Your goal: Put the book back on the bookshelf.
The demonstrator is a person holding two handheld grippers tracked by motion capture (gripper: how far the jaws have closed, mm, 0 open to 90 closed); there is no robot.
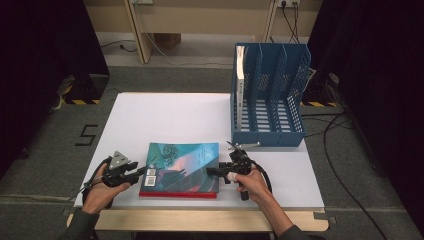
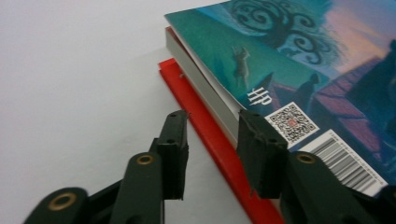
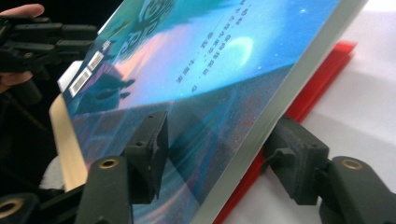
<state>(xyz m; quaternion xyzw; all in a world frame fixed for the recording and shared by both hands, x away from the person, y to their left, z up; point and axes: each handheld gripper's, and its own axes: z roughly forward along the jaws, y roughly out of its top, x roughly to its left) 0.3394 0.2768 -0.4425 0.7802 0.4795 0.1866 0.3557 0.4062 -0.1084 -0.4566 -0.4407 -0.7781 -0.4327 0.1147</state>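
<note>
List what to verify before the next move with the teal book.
1. Teal book between the jaws of the right hand-held gripper: ok.
2. That grip pressing firmly on it: cannot tell.
3. Left hand-held gripper at the barcode corner, one jaw over the cover: ok.
4. Red book lying flat on the table underneath: ok.
5. Blue file rack has free compartments, with a white book in its leftmost one: ok.

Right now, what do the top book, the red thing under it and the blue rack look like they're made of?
Top book: paper with a glossy printed soft cover; it reflects light, and the page block shows at its edge. Red book beneath: a smooth red cover, possibly coated card or plastic. Blue file rack: likely moulded plastic, matte, with perforated dividers.
</note>
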